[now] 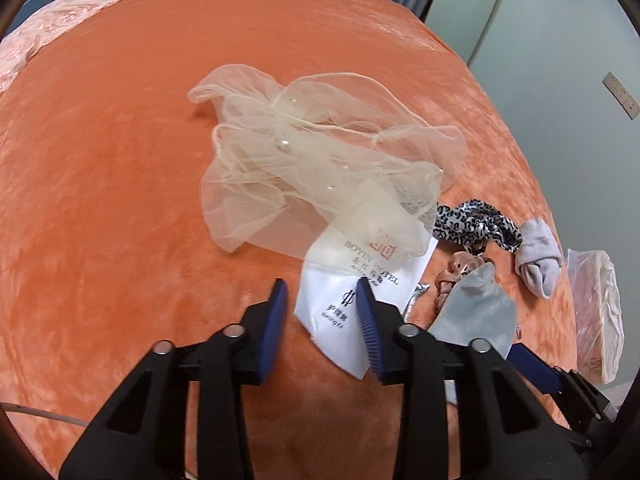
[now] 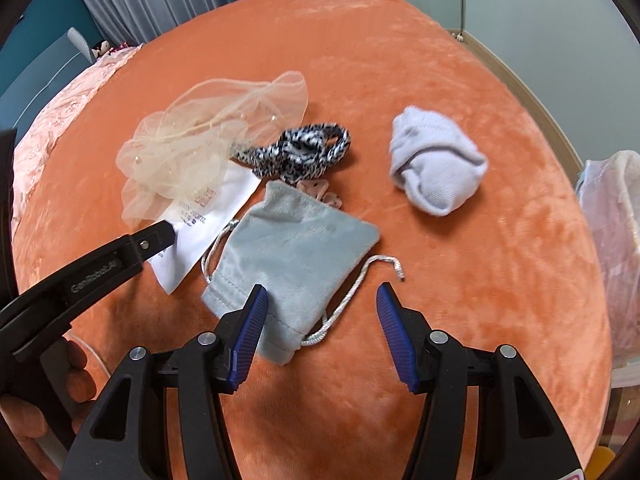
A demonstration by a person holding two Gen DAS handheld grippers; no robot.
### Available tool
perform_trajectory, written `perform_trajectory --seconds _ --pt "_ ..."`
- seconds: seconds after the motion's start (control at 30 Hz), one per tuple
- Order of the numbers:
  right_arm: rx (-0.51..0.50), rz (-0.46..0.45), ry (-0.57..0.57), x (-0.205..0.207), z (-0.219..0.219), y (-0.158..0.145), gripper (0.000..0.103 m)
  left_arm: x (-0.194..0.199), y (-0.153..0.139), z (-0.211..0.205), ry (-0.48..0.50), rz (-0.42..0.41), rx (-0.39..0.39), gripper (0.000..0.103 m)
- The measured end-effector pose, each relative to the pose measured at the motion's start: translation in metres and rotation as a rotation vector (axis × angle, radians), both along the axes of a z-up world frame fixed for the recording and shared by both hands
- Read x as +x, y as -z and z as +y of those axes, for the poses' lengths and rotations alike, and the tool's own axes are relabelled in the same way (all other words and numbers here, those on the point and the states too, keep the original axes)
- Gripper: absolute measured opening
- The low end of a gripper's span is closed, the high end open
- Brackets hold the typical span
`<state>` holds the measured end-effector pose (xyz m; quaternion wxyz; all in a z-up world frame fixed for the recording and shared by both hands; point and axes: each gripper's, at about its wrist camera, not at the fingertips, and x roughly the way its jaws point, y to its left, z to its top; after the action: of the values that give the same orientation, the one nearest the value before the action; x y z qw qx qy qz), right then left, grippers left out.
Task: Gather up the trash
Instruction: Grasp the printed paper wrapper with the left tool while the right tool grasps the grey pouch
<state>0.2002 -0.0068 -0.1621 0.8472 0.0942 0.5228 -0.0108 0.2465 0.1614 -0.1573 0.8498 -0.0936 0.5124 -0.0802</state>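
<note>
White hotel packet (image 1: pixel 344 300) lying diagonally, left gripper (image 1: pixel 322 292) open astride it, seemingly untouched; right gripper (image 2: pixel 320 300) open over grey pouch (image 2: pixel 292 268)

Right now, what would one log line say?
left gripper: open over white packet | right gripper: open over grey pouch | nothing held

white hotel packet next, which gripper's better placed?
Left. The left gripper already straddles the white hotel packet with jaws open. The right gripper sits over the grey drawstring pouch instead.
</note>
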Motion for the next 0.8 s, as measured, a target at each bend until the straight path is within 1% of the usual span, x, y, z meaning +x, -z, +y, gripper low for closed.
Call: perform_trajectory --seconds 0.03,0.1,0.13,0.2,0.23,0.3,0.43,0.63,0.67,0.8 --pt "0.007 0.001 -0.006 0.000 0.001 0.002 0.042 0.000 0.000 -0.002 0.008 -0.002 -0.006 0.023" --pt "0.016 -0.004 -0.024 0.000 0.006 0.003 0.025 -0.001 -0.001 -0.005 0.011 -0.014 0.004 0.019" --pt "0.015 -0.007 -0.030 0.000 0.007 0.003 0.022 -0.002 -0.002 -0.004 0.010 -0.019 0.006 0.015" --pt "0.009 -0.018 -0.049 -0.002 0.012 0.000 0.010 -0.003 -0.003 -0.004 0.008 -0.023 0.010 0.004" --pt "0.007 -0.023 -0.054 -0.003 0.013 -0.003 0.008 -0.004 -0.004 -0.004 0.009 -0.022 0.010 0.000" --pt "0.016 -0.034 -0.057 -0.006 0.012 -0.009 0.007 -0.008 -0.007 -0.003 0.007 -0.018 0.005 0.000" --pt "0.024 -0.062 -0.058 -0.013 0.009 -0.026 0.006 -0.021 -0.021 -0.003 0.011 -0.040 -0.004 0.000" --pt "-0.020 -0.119 -0.048 -0.029 -0.007 -0.061 0.006 -0.043 -0.047 -0.013 0.027 -0.068 -0.020 0.000" --pt "-0.039 -0.140 -0.040 -0.035 -0.013 -0.072 0.006 -0.047 -0.052 -0.015 0.031 -0.074 -0.023 0.000" --pt "-0.067 -0.181 -0.006 -0.045 -0.034 -0.095 0.006 -0.062 -0.073 -0.026 0.055 -0.098 -0.036 0.000"
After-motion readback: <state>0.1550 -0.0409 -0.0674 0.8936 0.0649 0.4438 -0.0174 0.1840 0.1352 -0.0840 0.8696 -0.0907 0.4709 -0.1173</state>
